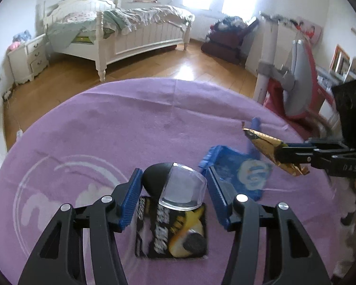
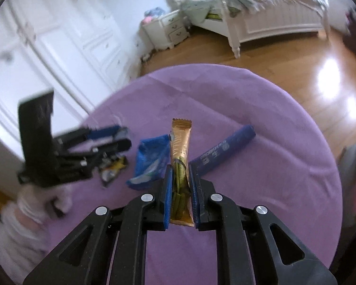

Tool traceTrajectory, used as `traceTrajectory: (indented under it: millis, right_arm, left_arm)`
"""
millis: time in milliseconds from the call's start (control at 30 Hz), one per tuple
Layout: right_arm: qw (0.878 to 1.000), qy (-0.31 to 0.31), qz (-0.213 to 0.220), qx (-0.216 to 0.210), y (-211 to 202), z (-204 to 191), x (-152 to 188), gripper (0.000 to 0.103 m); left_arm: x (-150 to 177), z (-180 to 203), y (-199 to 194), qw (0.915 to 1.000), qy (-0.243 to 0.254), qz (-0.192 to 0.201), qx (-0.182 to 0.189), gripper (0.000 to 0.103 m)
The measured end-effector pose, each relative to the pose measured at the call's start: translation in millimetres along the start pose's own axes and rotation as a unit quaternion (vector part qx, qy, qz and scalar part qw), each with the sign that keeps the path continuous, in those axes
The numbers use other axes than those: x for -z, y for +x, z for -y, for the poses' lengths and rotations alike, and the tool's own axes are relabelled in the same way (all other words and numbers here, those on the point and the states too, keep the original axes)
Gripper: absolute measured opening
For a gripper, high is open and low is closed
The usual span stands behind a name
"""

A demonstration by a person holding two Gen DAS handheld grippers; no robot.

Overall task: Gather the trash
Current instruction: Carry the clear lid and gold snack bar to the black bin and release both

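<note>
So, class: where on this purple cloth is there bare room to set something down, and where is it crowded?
Free: the far half of the purple tablecloth, beyond the blue crinkled wrapper, and left around its white print. Crowded: near-right, with the black-and-yellow packet, the clear-lidded black container and the dark blue tube.

- Right tongs (image 1: 296, 159), black plastic body: raised letters, seen upside down, seemingly "DAS".
- Long dark-blue tube-shaped wrapper (image 2: 223, 150): white print, illegible.
- Black-and-yellow flat snack packet (image 1: 170, 230): white characters, blurred, unreadable.
</note>
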State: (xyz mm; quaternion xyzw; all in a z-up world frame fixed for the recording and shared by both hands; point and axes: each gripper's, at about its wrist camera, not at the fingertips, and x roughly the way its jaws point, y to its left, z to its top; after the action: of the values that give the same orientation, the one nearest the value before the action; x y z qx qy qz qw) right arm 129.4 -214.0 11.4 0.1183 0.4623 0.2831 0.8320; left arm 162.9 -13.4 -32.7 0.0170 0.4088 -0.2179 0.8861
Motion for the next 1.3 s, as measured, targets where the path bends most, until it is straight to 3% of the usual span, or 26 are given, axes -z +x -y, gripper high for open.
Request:
traceTrajectory:
  millis: [267, 567, 733, 1000, 1300]
  right_arm:
    - [0.993, 0.073, 0.063, -0.062, -69, -1, 27, 0.015]
    - [0.981, 0.127, 0.133, -0.061, -154, 17, 74, 0.015]
    - [0.971, 0.166, 0.164, -0.053, -201, 53, 107, 0.015]
    - [0.952, 0.222, 0.21, -0.006, -264, 116, 165, 0.015]
    - [0.921, 0.301, 0.246, 0.039, -314, 190, 233, 0.015]
  left_arm:
    - [2, 44, -56, 0.996, -0.03, 0.065, 0.053, 0.054]
    - [-1, 148, -68, 0.9902, 0.017, 0.085, 0.11, 0.054]
    - [-4, 211, -51, 0.9839, 0.041, 0.072, 0.158, 0.054]
    - [-1, 303, -13, 0.9712, 0.079, 0.033, 0.222, 0.054]
    - [16, 375, 36, 0.9593, 0.13, -0.029, 0.249, 0.054]
